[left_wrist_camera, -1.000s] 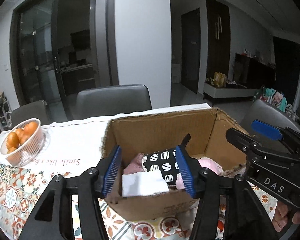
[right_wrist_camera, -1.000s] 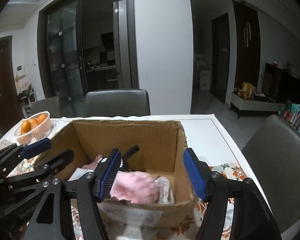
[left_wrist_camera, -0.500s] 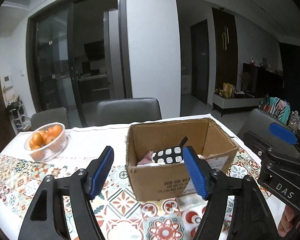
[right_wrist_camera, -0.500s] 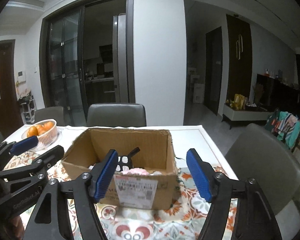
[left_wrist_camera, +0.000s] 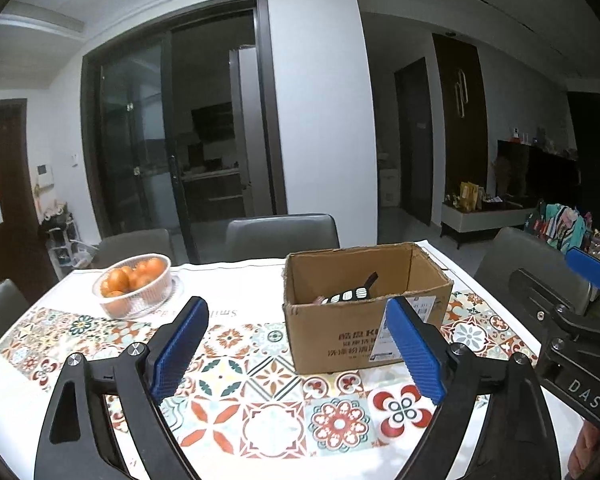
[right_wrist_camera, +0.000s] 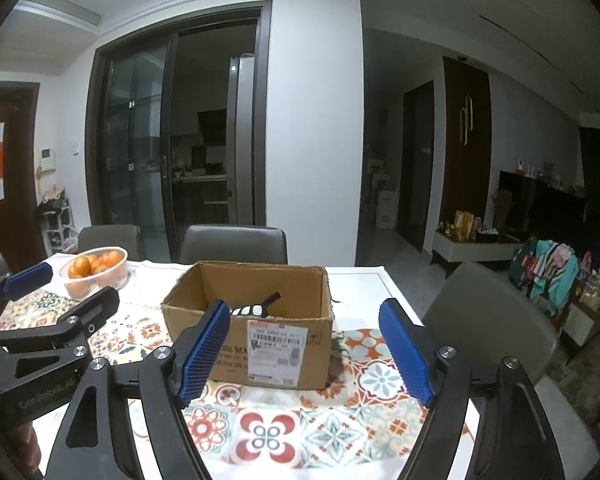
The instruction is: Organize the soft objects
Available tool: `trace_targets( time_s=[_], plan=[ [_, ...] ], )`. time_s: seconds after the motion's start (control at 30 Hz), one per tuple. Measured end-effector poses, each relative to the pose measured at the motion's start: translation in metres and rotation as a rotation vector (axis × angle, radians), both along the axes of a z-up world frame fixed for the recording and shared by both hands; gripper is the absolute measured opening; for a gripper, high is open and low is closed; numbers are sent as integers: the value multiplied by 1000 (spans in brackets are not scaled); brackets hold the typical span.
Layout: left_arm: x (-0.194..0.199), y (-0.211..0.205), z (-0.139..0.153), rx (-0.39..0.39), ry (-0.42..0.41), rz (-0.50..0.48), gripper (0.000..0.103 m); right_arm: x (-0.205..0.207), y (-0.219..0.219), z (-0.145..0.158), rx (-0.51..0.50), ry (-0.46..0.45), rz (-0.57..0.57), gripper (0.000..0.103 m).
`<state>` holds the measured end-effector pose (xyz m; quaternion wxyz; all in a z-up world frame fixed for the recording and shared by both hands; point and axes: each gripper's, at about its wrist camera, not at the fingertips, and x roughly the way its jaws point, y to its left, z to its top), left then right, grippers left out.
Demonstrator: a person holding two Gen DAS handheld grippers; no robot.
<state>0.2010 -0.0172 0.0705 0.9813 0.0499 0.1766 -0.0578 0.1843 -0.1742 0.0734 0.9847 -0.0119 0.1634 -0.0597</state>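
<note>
2 empty grippers, 1 cardboard box (left_wrist_camera: 364, 312)
Left gripper (left_wrist_camera: 296, 354) and right gripper (right_wrist_camera: 306, 354) gape apart; 1 black-and-white spotted cloth (left_wrist_camera: 346, 294) inside; 1 orange bowl (left_wrist_camera: 134, 290) at 10 o'clock.

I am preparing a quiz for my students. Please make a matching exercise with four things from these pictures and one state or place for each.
Things:
1. cardboard box
2. oranges
3. black-and-white cloth
4. left gripper

States or places:
a. inside the box
b. open, holding nothing
c. in a clear bowl
d. standing on the patterned tablecloth

Pairs: 1-d, 2-c, 3-a, 4-b
</note>
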Motion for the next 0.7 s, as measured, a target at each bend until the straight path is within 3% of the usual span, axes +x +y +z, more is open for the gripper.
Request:
trace_targets(
  time_s=[0.13,0.7],
  plan=[
    [-25,4,-1,8,-18,25,98,-20,0,0,1,-3,-8,81],
    [-96,4,-11,32,-30,56,103,-83,-3,-7,41,9,-17,84]
  ],
)
